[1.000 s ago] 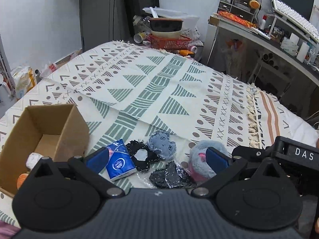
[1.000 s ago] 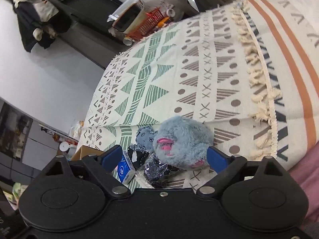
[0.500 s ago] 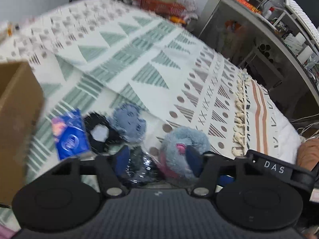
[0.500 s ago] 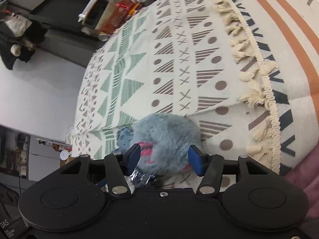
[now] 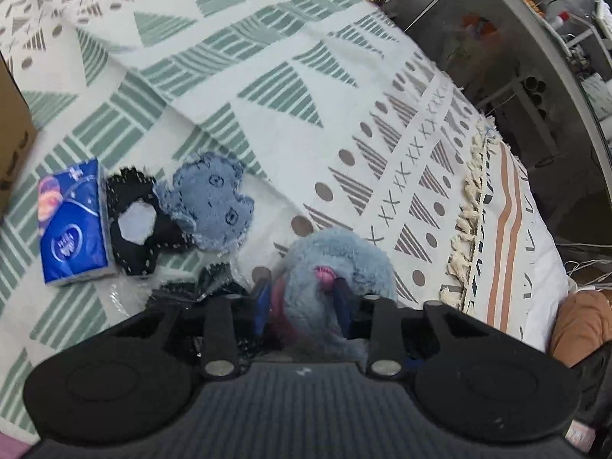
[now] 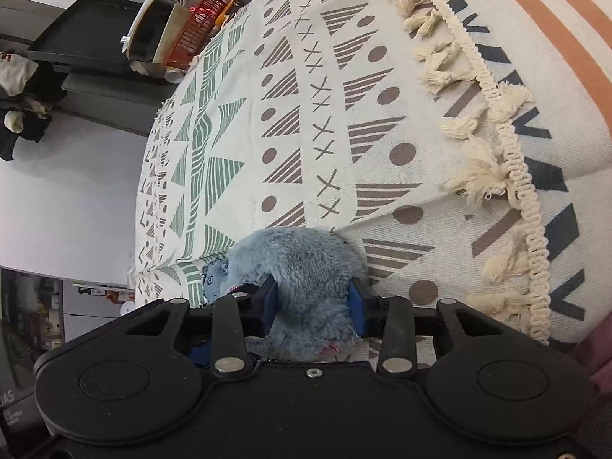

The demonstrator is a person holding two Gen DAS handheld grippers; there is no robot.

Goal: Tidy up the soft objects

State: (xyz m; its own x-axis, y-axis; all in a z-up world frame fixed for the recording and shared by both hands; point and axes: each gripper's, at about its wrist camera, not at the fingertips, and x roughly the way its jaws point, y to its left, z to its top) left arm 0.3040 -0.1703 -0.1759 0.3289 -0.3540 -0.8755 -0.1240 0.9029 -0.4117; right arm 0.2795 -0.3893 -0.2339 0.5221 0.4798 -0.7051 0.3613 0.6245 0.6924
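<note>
A fluffy grey-blue plush toy [image 5: 336,256] with pink patches lies on the patterned bedspread. My left gripper [image 5: 302,302] is shut on its near side. In the right wrist view the same plush toy [image 6: 302,264] is squeezed between the blue pads of my right gripper [image 6: 313,306]. Left of the toy lie a blue denim patch [image 5: 210,199], a black fabric piece with a pale centre [image 5: 135,222], a blue tissue pack [image 5: 72,225] and a black item in clear wrap [image 5: 206,287], partly hidden by my gripper.
A cardboard box [image 5: 11,130] stands at the left edge. The fringed bedspread edge [image 5: 470,214] runs down the right, with a desk [image 5: 535,38] beyond it. A red basket [image 6: 195,26] and bowls sit past the bed's far end.
Both grippers have moved in onto the plush toy and gone from open to shut on it. The left view has swung right, pushing the box to the frame edge.
</note>
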